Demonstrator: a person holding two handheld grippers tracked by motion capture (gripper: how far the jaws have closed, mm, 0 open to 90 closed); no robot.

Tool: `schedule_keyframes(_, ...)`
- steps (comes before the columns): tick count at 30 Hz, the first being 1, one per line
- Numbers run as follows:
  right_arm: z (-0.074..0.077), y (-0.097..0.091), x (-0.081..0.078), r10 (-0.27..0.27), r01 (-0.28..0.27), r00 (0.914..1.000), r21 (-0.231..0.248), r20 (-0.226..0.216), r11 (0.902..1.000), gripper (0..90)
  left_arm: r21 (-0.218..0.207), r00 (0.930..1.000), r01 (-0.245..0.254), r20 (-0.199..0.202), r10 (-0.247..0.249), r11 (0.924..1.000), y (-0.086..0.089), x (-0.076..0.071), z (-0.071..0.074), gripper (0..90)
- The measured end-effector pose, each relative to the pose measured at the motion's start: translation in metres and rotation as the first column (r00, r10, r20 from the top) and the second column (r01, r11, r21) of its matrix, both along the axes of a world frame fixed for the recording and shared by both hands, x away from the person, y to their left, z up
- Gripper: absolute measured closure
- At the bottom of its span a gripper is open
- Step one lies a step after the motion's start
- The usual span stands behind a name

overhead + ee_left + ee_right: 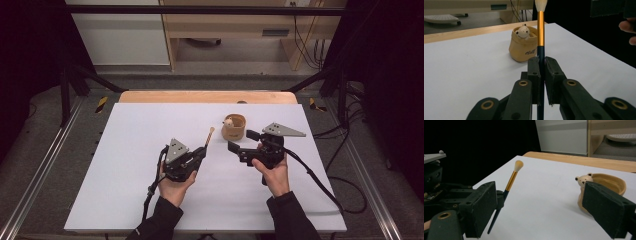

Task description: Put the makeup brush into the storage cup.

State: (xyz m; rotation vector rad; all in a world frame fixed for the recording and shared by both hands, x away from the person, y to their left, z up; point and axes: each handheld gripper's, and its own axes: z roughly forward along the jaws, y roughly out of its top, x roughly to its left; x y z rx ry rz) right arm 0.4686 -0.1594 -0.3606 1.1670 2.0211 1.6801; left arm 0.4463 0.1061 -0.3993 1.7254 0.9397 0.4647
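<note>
A make-up brush (pixel 209 136) with a dark blue handle, gold ferrule and cream bristles sticks out of my left gripper (pixel 202 151), which is shut on its handle. In the left gripper view the brush (pixel 540 25) rises between the closed pads (pixel 534 72), its tip pointing toward a tan cup (pixel 520 48) with a small bear figure on its rim. The cup (pixel 234 126) stands on the white board just beyond both grippers. My right gripper (pixel 243 141) is open and holds nothing, its jaws wide beside the cup (pixel 609 183), with the brush (pixel 511 181) to its left.
A white board (pixel 150 175) covers the table, and a wooden strip (pixel 207 96) shows along its far edge. Black frame posts stand at both sides. Cables (pixel 345 190) lie on the floor to the right. A wooden shelf unit (pixel 225 30) stands behind the table.
</note>
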Motion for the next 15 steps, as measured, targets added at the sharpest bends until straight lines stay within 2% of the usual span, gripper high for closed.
schedule_keyframes(15,-0.007,0.008,0.003,0.019,-0.018,0.9989,0.033,-0.043,0.9993,17.3,-0.018,0.9998,0.014,0.016,-0.014,0.9997,-0.013,-0.002,0.002,83.3)
